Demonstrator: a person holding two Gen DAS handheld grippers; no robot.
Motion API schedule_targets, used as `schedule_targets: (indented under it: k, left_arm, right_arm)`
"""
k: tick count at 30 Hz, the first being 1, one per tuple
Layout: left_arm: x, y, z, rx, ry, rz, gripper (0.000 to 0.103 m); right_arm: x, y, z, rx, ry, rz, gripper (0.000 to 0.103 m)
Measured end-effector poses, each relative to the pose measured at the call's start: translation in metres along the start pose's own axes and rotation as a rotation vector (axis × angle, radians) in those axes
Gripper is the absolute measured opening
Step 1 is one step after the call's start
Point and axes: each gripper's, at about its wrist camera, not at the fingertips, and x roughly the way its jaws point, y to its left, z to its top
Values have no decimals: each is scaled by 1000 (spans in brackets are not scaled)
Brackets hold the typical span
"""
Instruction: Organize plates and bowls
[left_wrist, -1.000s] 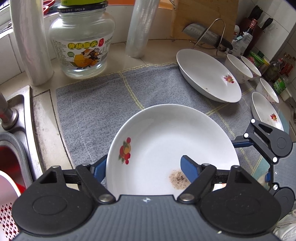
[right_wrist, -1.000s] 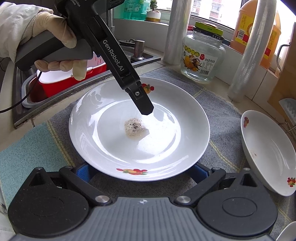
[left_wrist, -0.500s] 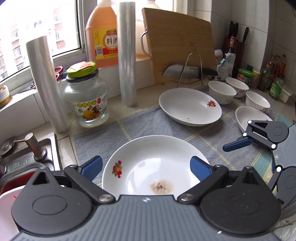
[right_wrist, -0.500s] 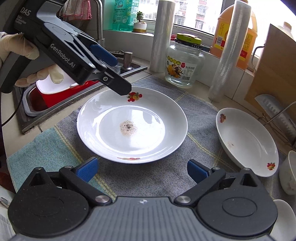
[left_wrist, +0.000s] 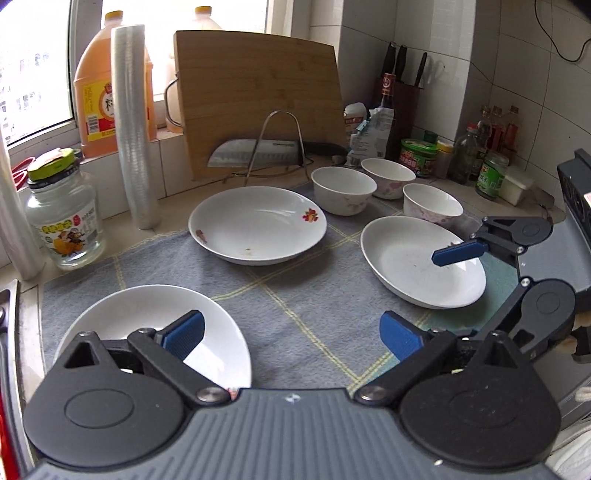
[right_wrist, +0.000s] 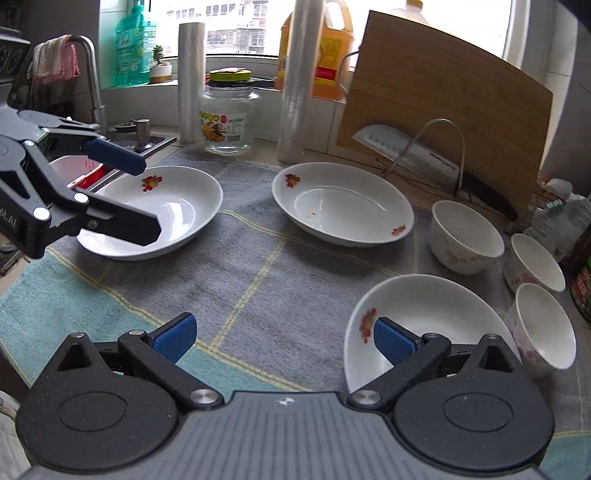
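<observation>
Now both claws stand apart w/ nothing held, left gripper (left_wrist: 291, 334) at lower centre beside the near plate (left_wrist: 147, 317) at lower left, right gripper (right_wrist: 284, 338) beside another plate (right_wrist: 424, 314) at lower right, so approach each rim low & centred before stacking.

3 plates (left_wrist: 257, 225) on cloth (left_wrist: 295, 295); 3 bowls (left_wrist: 341, 188) behind-right; jar (left_wrist: 62, 218) far left, by wall.
</observation>
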Motion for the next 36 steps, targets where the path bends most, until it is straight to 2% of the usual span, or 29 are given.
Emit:
schedule_targets:
  k: [11,16,19,27,30,36]
  left_arm:
    - [67,-86,-7,-1,106,-68,101]
    - [91,-110,-10,27,141,-54,101]
    - [101,-119,-11,37,153,-45,101]
    - [117,-132,-12,79,169,-18,101]
    - [120,-134,-12,118,172,-10,102]
    - [123,-130,-10,142,173,-38,102]
  right_arm:
    - [-25,-95,-38,50,26,-54,103]
    - [-19,-134,-47,96,56,-48,103]
    - [-11,-151,-53,121,80,-27,103]
    - [22,-182,-56,215,141,102,103]
    - [28,-186,-54,240,147,145,103]
    - [34,-184,-47,227,152,173,103]
